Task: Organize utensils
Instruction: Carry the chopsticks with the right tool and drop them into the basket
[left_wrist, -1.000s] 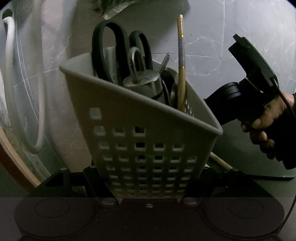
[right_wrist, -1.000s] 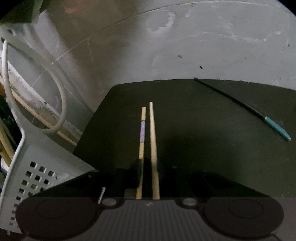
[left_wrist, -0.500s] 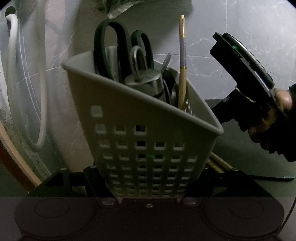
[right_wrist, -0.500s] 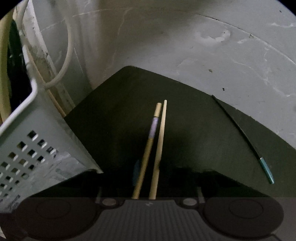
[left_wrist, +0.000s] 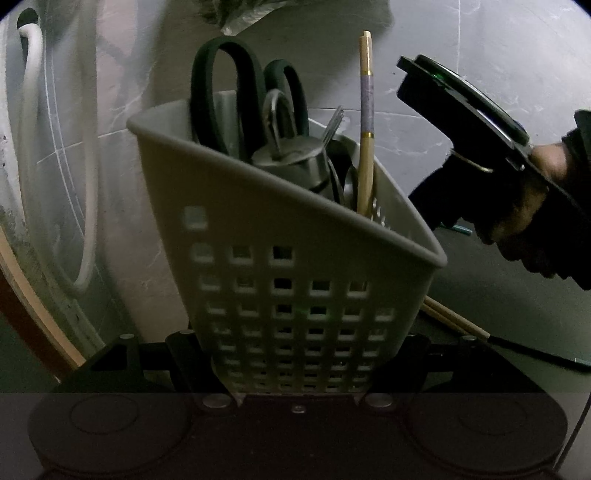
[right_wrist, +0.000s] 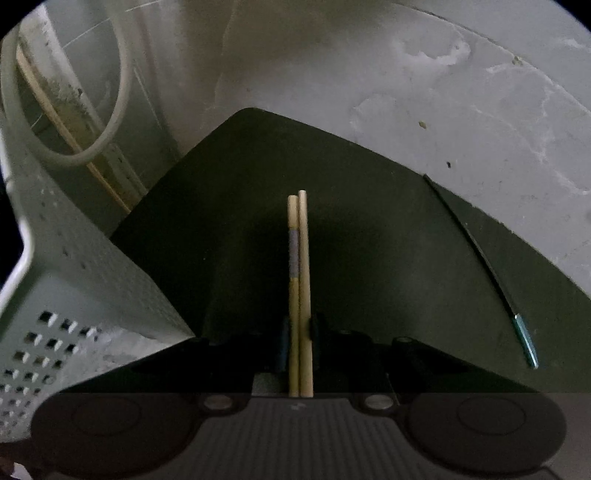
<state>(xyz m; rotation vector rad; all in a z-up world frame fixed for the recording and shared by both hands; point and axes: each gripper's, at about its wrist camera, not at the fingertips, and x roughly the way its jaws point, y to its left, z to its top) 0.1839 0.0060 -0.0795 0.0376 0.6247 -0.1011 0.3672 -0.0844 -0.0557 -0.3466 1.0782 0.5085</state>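
The left gripper (left_wrist: 295, 373) clamps the tilted basket (left_wrist: 288, 258), which holds scissors (left_wrist: 225, 92) and one chopstick (left_wrist: 366, 122). The right gripper (right_wrist: 298, 328) pinches two chopsticks (right_wrist: 300, 280) side by side above the dark mat (right_wrist: 369, 229). Farther right on the mat lies a black stick (right_wrist: 480, 254).

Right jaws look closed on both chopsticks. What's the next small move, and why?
Probably lift the two chopsticks straight up off the dark mat: the right gripper pinches them together, and the basket, clamped by the left gripper, already holds a matching one.
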